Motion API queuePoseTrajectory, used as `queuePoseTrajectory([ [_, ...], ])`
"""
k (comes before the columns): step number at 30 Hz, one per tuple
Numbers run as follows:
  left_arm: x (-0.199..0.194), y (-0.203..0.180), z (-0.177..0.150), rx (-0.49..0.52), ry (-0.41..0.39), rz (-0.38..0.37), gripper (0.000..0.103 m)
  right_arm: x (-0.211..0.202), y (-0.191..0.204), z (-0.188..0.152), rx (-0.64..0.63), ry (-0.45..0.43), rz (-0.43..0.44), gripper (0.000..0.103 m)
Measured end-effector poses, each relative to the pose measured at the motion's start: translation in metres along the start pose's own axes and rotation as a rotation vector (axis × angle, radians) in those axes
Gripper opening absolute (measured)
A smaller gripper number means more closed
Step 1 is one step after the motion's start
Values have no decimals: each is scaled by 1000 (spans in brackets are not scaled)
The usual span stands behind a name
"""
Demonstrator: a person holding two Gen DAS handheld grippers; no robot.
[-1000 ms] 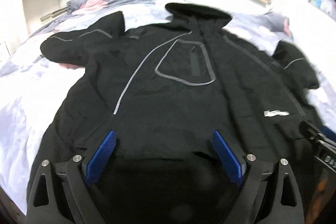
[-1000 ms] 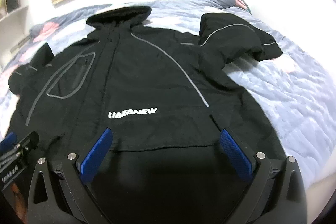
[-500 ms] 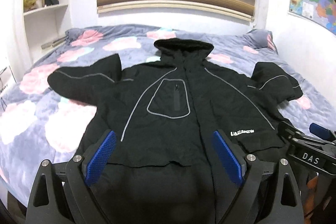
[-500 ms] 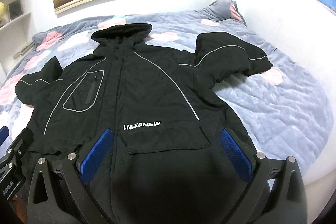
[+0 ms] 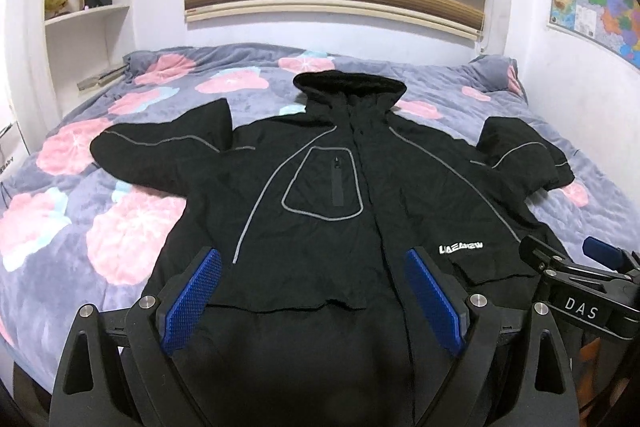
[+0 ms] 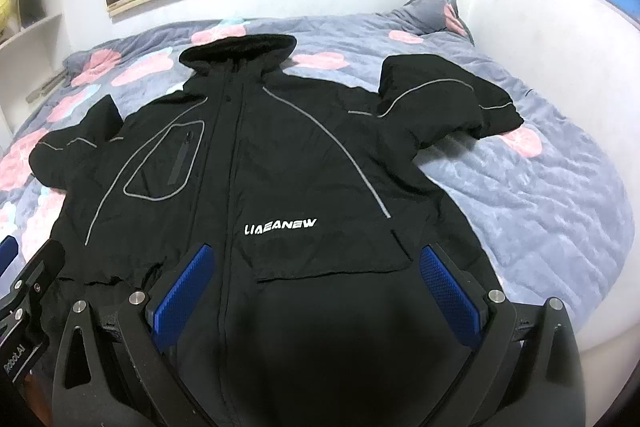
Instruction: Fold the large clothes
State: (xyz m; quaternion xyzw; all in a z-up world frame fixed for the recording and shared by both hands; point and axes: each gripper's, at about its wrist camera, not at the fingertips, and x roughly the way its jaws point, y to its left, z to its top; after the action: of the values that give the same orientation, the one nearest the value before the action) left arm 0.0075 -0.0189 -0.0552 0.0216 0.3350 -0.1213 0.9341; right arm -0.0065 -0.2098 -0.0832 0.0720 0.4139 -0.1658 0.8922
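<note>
The black hooded jacket [image 5: 320, 211] lies face-up and spread flat on the floral bed [image 5: 120, 227], its long axis running from hem at 6 o'clock to hood at 12. Left gripper [image 5: 312, 295] and right gripper [image 6: 320, 291] hover above the hem, jaws wide and empty. Each sleeve lies nearer its own-side gripper.

Jacket [image 5: 320, 195] hem behind tool fingers [image 5: 192, 291]
</note>
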Motion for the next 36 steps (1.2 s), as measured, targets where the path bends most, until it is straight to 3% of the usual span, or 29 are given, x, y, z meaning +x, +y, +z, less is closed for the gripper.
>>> queuePoseTrajectory([
  [11,18,10,-7,-43,46,29,93,24,3,-6,-18,53,20,103],
  [18,38,5,-13,-41,100,35,93,41,-37,0,45,60,-15,103],
  [23,59,-11,-13,-7,120,47,93,54,-84,16,106,58,-34,103],
  [30,89,-36,-7,18,150,20,93,78,-191,59,214,25,-94,102],
  [36,99,-74,29,86,132,-16,93,121,-303,99,334,1,-24,96],
])
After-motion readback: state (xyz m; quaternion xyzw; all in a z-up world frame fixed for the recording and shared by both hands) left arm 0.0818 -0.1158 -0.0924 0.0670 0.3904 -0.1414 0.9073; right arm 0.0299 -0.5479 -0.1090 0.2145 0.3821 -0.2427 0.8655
